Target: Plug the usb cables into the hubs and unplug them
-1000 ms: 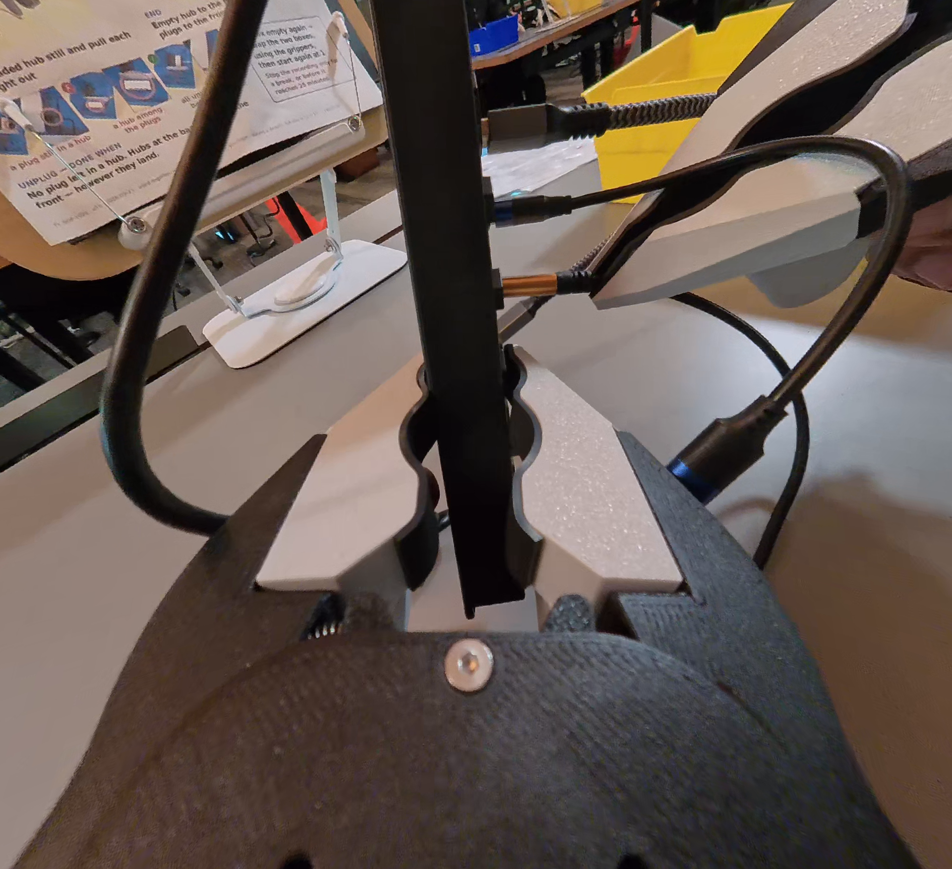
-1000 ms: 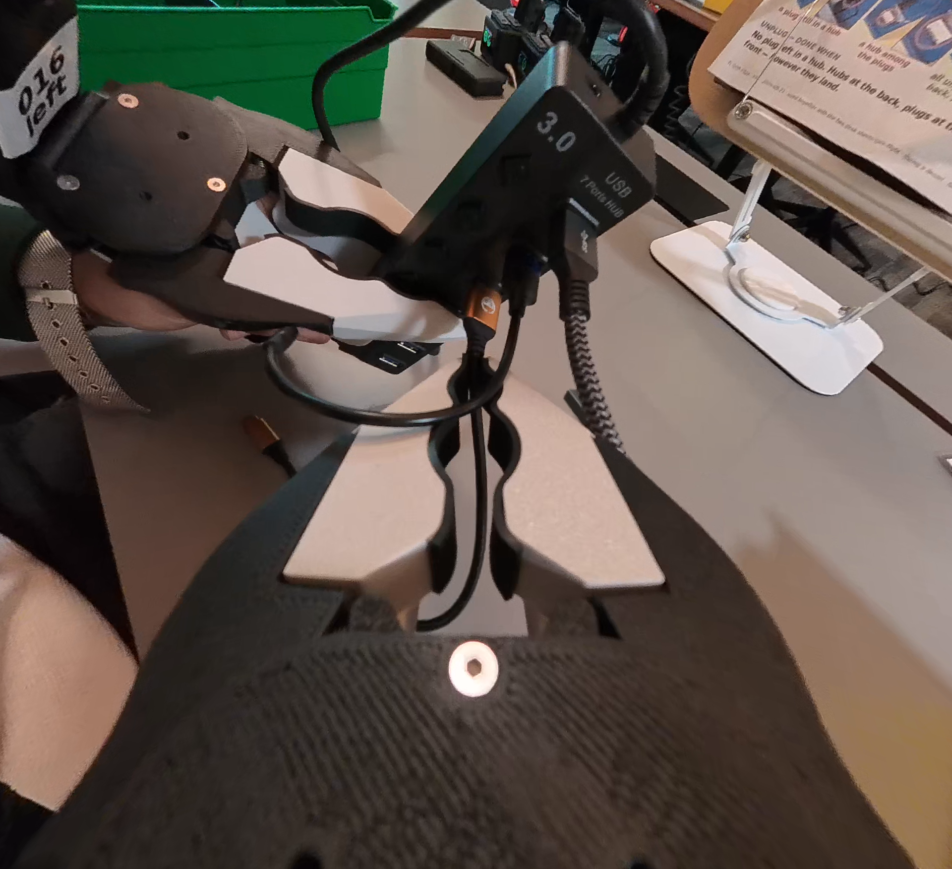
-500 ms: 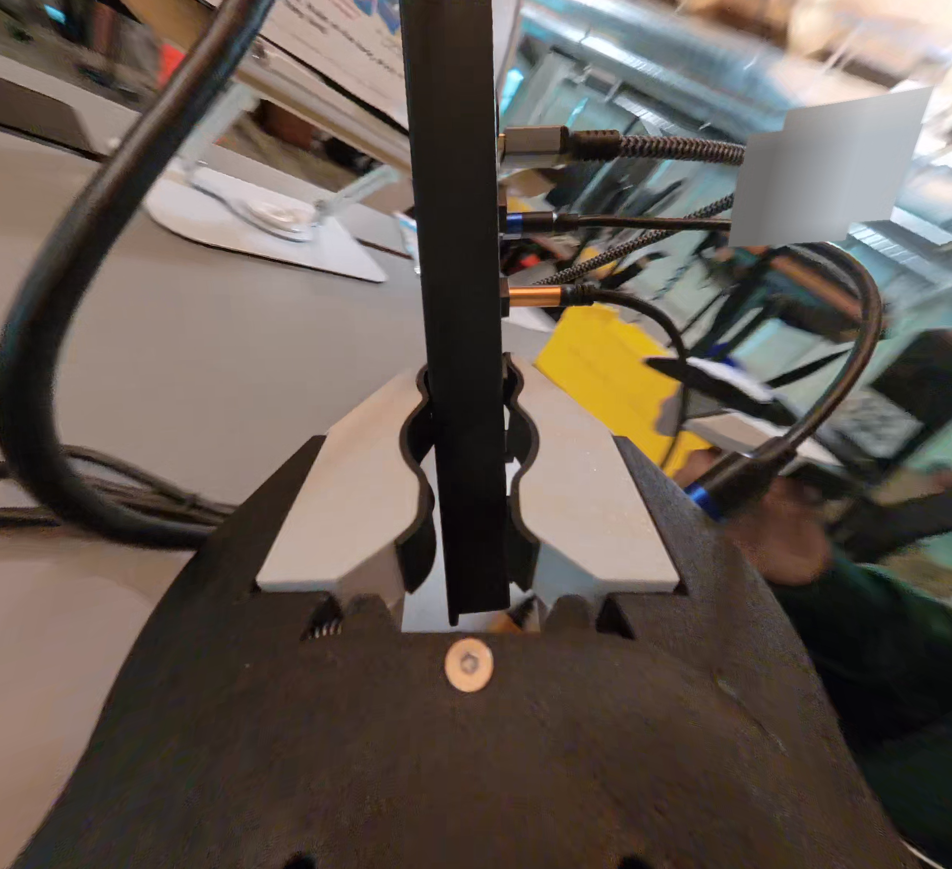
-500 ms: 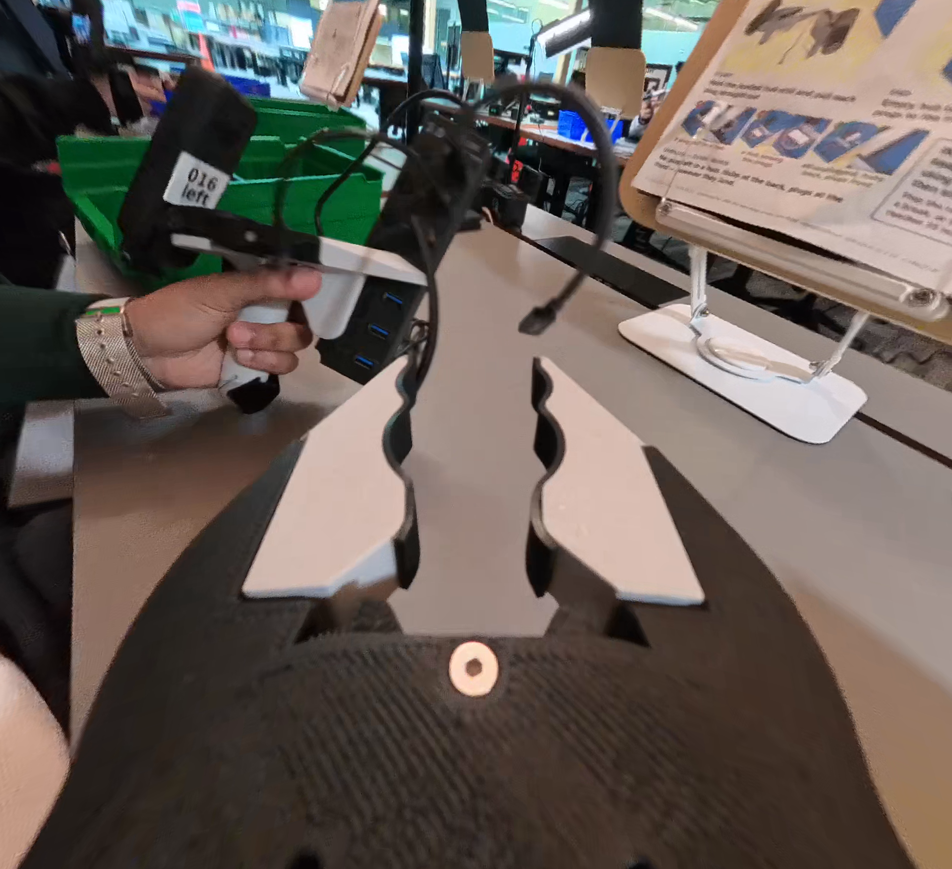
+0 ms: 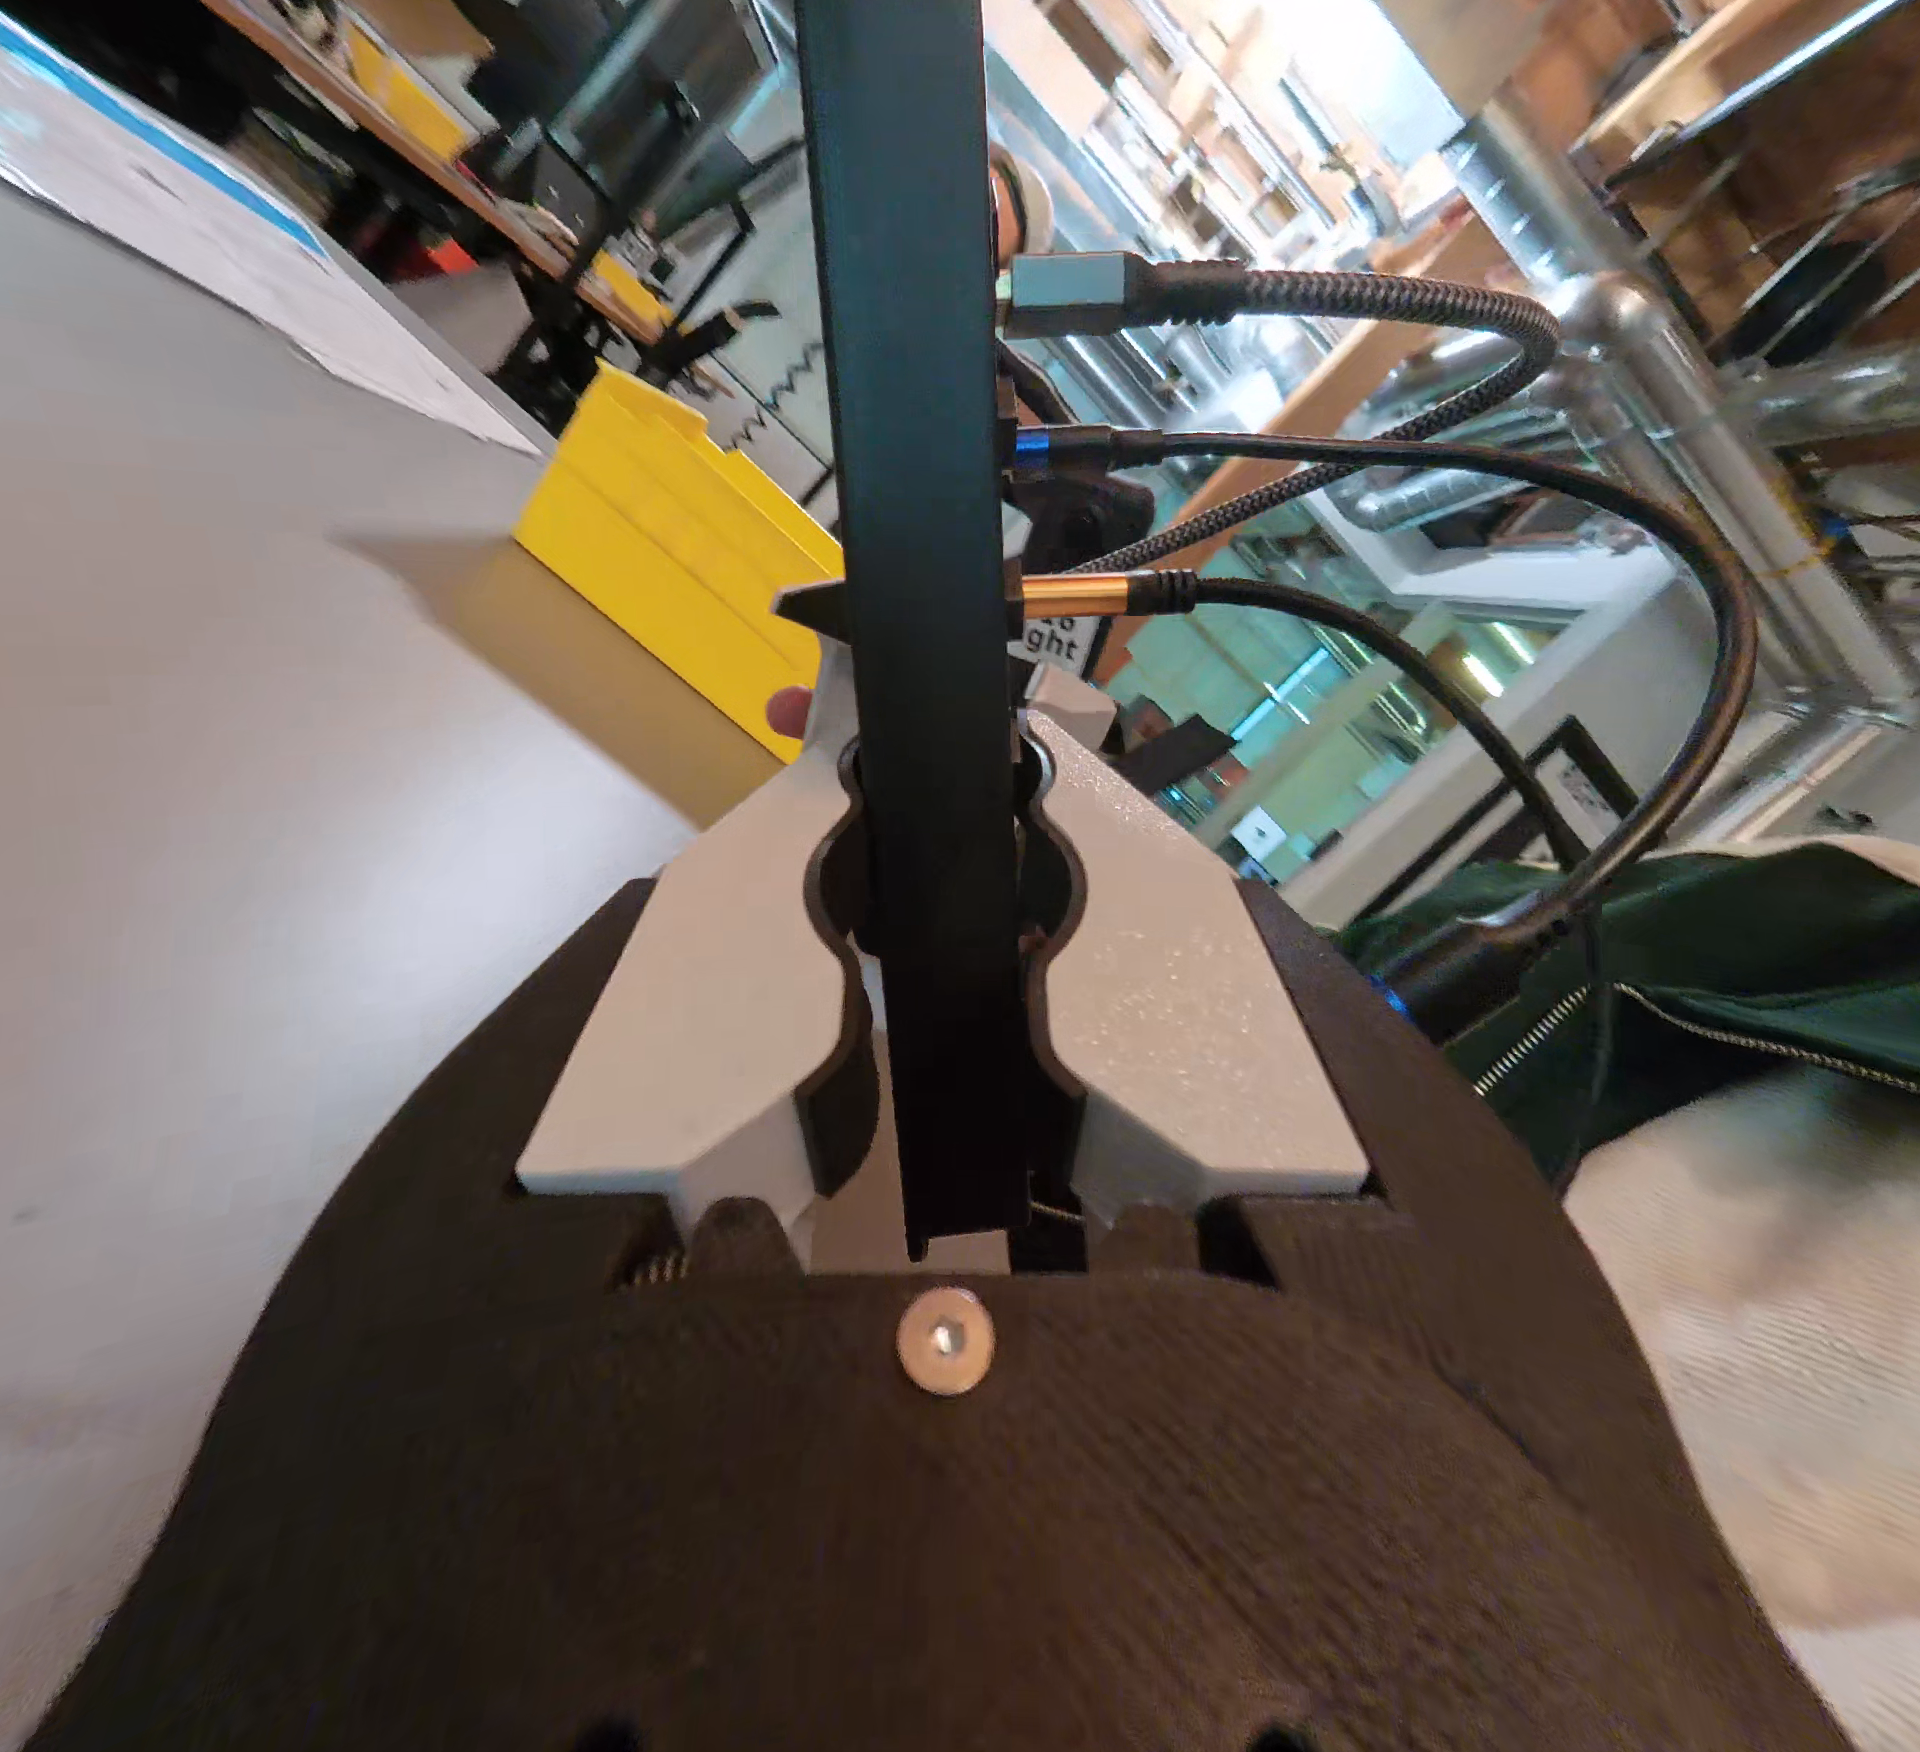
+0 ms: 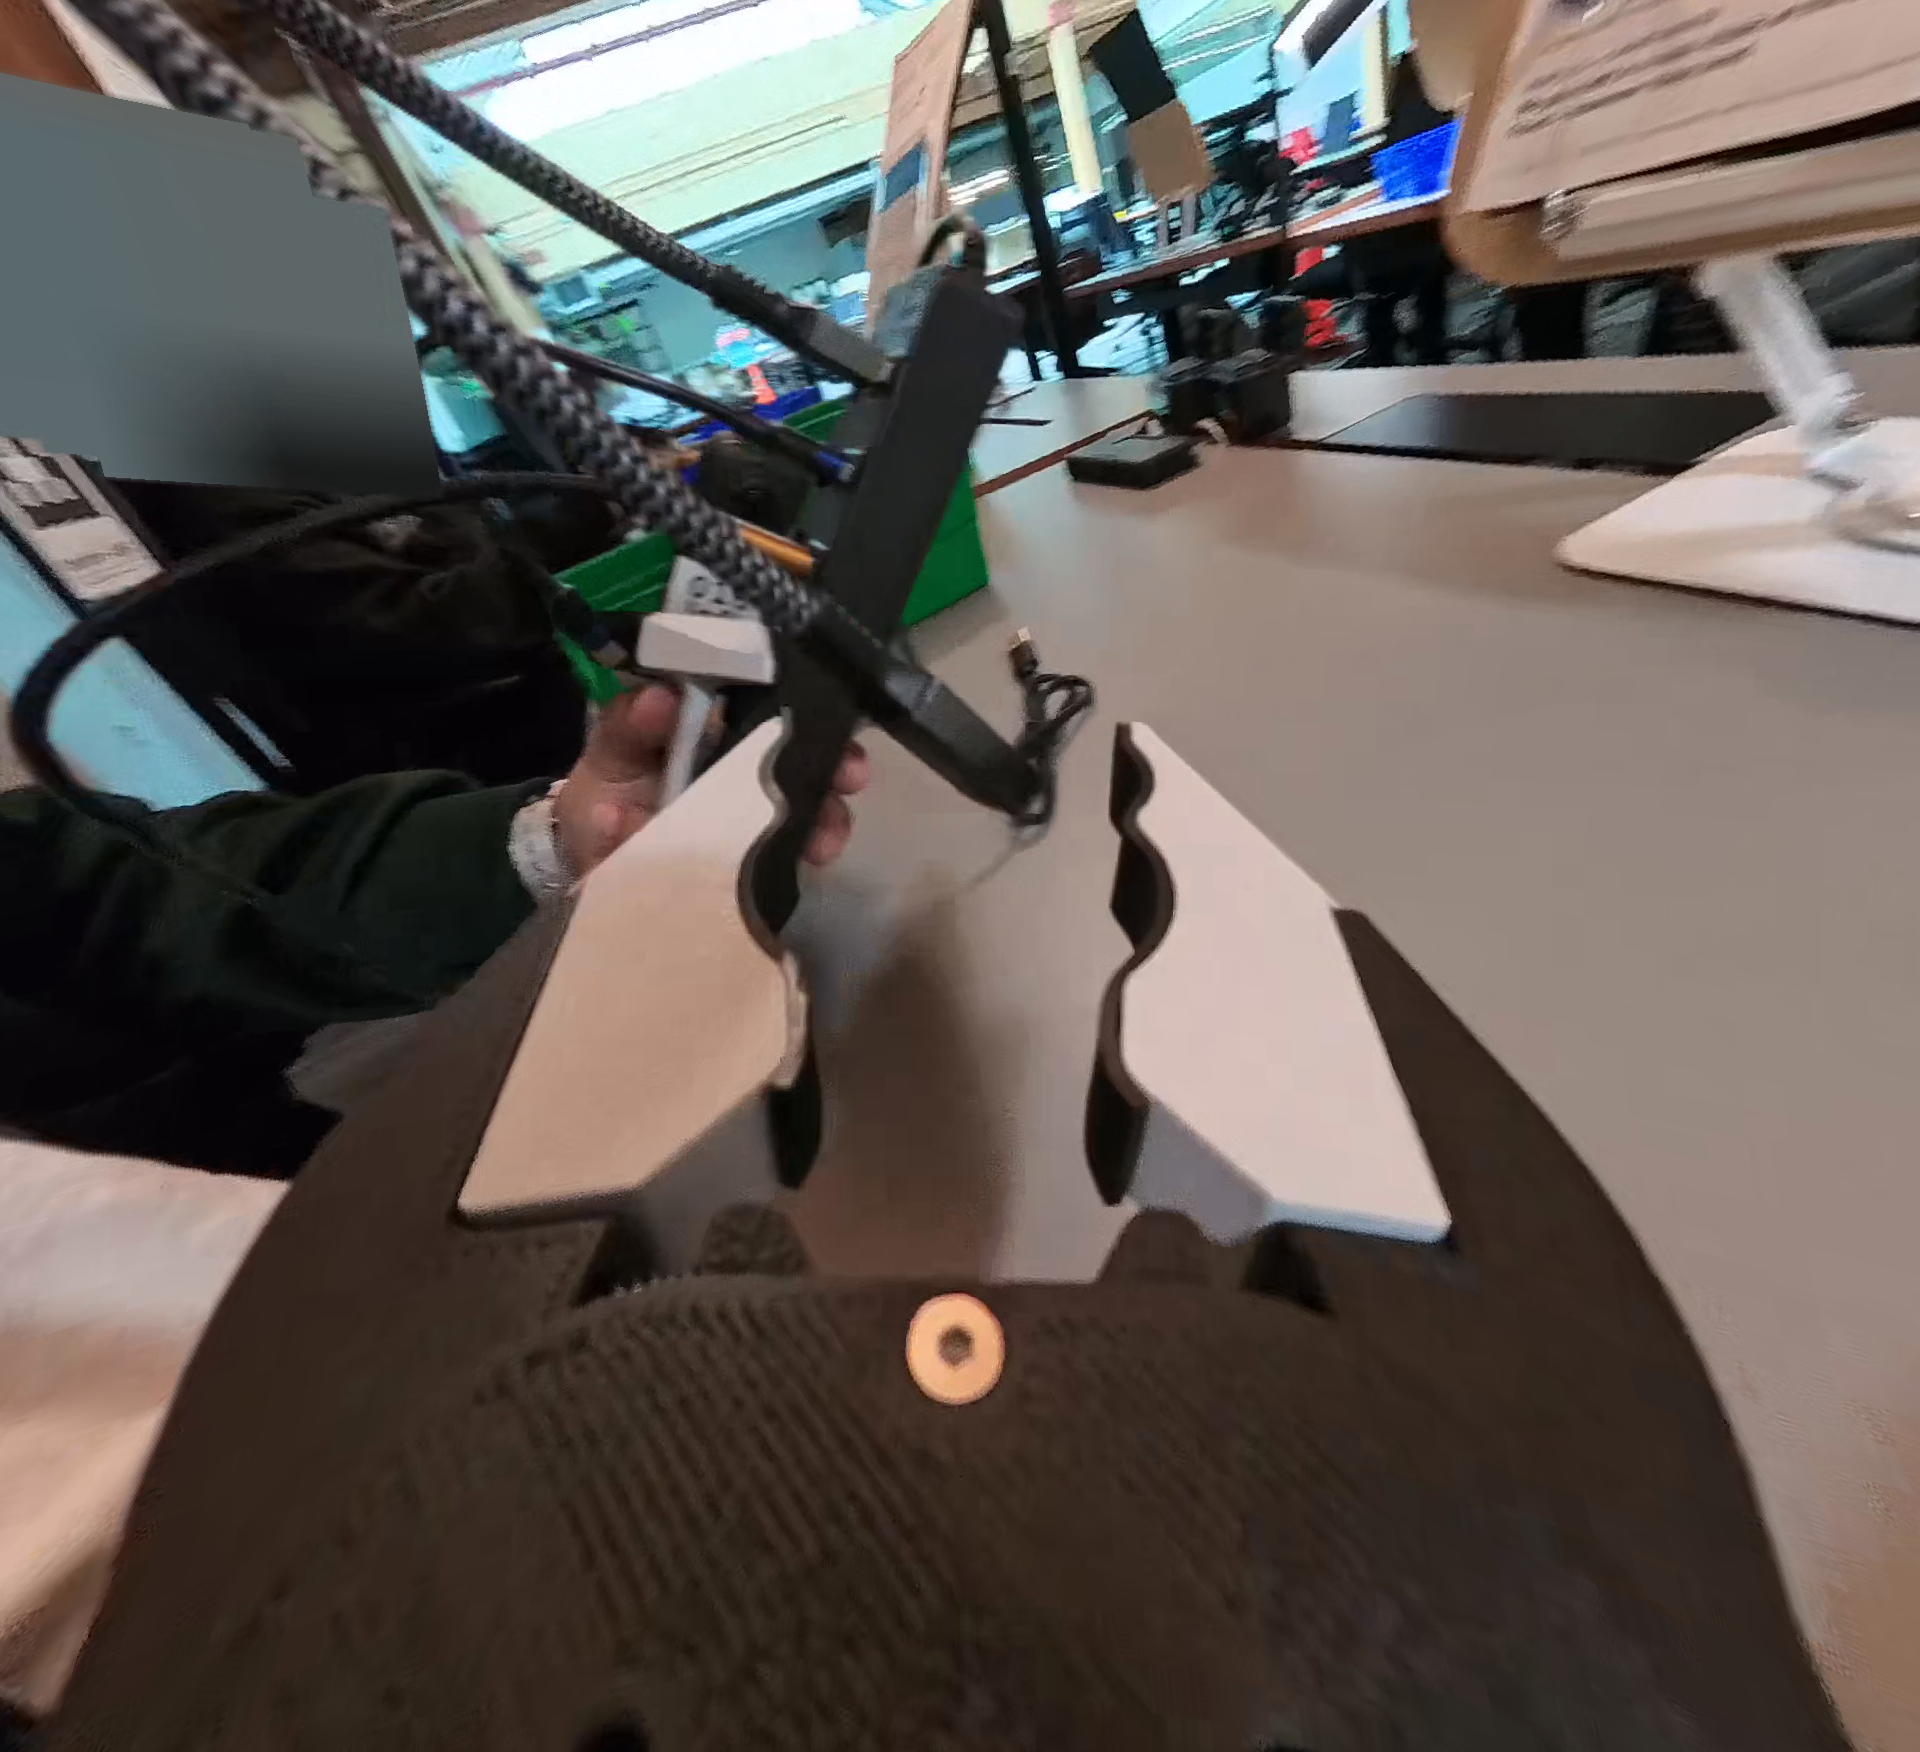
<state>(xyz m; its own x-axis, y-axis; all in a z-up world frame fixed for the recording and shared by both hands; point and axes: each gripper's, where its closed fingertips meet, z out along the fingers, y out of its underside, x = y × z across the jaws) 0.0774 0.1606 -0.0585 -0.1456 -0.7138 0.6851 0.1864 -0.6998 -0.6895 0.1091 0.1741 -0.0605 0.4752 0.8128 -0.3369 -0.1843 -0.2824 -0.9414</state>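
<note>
The left gripper (image 5: 940, 871) has its jaws clenched on the lower end of a long, slim black plastic USB hub (image 5: 904, 476), which stands edge-on and upright between the 2 pale grey fingers (image 5: 717, 1006), lifted above the grey surface (image 5: 239, 767). On the hub's right face, nearest the jaws, sits a gold-collared plug with a black cable (image 5: 1081, 596). Above it is a blue-ringed plug with a thin black cable (image 5: 1060, 445), and higher still a grey metal plug on a black-and-grey braided cable (image 5: 1070, 294). All 3 cables arc away to the right of the hub and bend down toward a dark green sleeve (image 5: 1714, 954). A thick black lead leaves the hub's top end. Beyond the hub to its left, a yellow plastic bin (image 5: 665, 539) stands past the surface edge.

The right gripper (image 6: 951, 746) is released, its jaws spread wide with only bare surface between them. From its view the hub (image 6: 914, 445) leans tilted in the air ahead and to the left, and a loose thin black cable with a small plug (image 6: 1049, 684) lies on the surface just right of the hub's lower end. A green plastic bin (image 6: 935, 539) stands behind the hub.
</note>
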